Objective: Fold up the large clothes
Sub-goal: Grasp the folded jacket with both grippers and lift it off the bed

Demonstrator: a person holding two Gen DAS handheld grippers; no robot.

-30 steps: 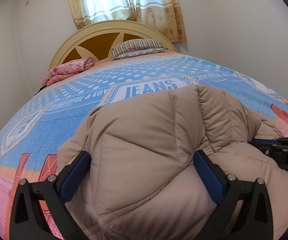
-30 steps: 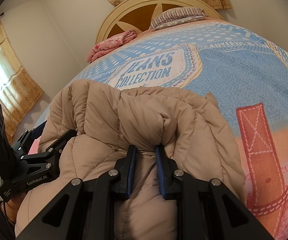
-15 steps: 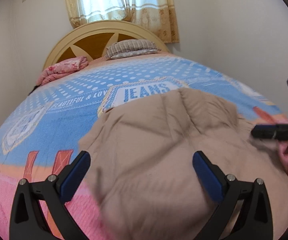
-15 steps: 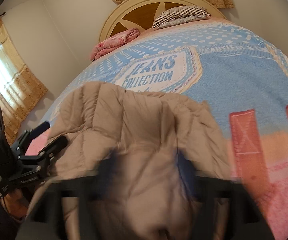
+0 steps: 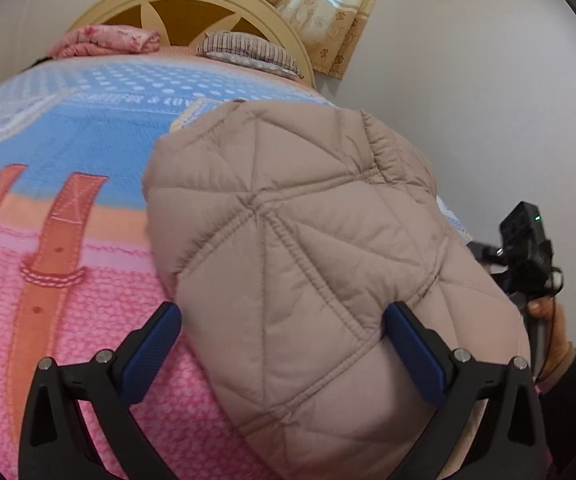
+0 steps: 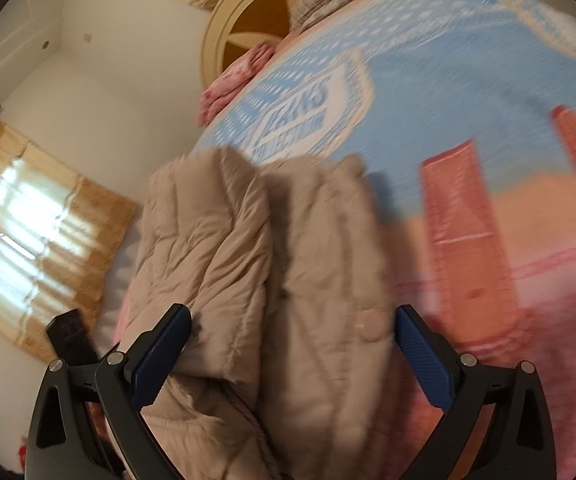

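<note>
Left wrist: left gripper (image 5: 284, 344) wide over jacket (image 5: 308, 240)

The folded puffer jacket (image 5: 308, 248) ran off the left wrist view's bottom edge and hid the bedspread's (image 5: 68, 152) lettering; the right wrist view was motion-blurred.

One jacket (image 5: 300, 248), one pillow (image 5: 248, 50), two tools (image 5: 284, 344).

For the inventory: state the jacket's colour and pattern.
Beige, diamond-quilted puffer jacket; clearest in the left wrist view.
</note>
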